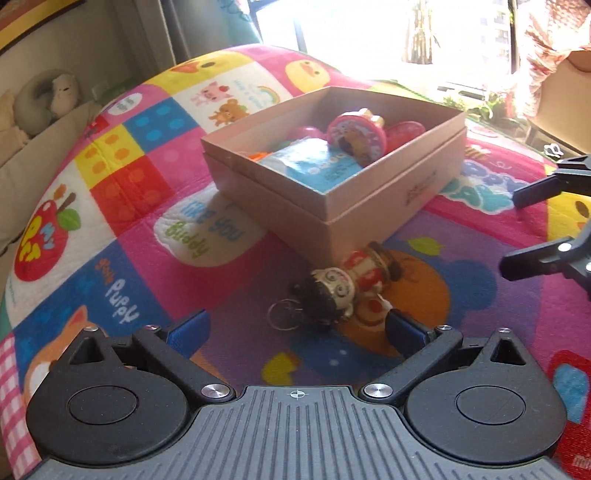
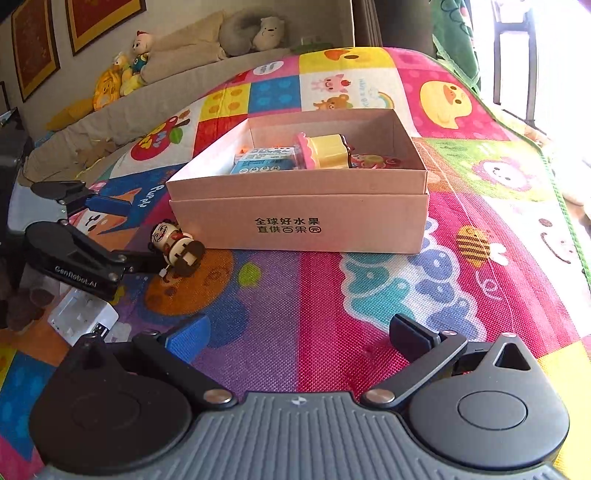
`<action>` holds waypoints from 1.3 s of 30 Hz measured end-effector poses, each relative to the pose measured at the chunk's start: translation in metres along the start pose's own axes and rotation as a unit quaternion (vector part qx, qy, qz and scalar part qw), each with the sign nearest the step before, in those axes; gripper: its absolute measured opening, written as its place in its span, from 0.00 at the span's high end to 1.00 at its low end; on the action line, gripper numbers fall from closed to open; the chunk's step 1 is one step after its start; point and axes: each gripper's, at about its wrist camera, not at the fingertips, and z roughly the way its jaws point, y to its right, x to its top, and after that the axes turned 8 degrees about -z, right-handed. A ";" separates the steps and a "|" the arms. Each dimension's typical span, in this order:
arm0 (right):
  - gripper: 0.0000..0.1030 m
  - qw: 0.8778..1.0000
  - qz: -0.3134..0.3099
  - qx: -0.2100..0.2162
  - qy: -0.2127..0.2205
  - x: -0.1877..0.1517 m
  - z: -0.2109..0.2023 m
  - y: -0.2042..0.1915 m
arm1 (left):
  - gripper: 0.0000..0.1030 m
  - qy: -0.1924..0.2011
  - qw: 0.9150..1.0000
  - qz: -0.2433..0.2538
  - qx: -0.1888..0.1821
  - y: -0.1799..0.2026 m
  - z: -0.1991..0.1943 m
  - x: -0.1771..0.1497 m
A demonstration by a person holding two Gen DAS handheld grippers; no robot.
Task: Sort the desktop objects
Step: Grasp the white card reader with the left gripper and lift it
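A small doll keychain (image 1: 347, 284) with dark hair and a red and cream body lies on the colourful play mat, just in front of a pink cardboard box (image 1: 369, 218). My left gripper (image 1: 295, 326) is open, its blue-padded fingers on either side of the doll, just short of it. In the right wrist view the doll (image 2: 177, 251) lies at the box's (image 2: 299, 221) left corner, with the left gripper (image 2: 122, 236) beside it. My right gripper (image 2: 299, 336) is open and empty over the mat. The box holds a blue packet (image 1: 310, 166), a round pink toy (image 1: 356, 138) and other small items.
The play mat (image 1: 147, 229) covers the surface. A white power adapter (image 2: 83, 317) lies at the left in the right wrist view. Plush toys (image 2: 122, 74) and a neck pillow (image 2: 251, 33) sit on a sofa behind. A bright window is at the far side.
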 end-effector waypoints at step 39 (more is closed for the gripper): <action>0.00 0.973 0.210 -0.067 0.060 0.066 0.029 0.088 | 0.00 0.049 0.974 -0.201 0.087 0.014 -0.081 -0.061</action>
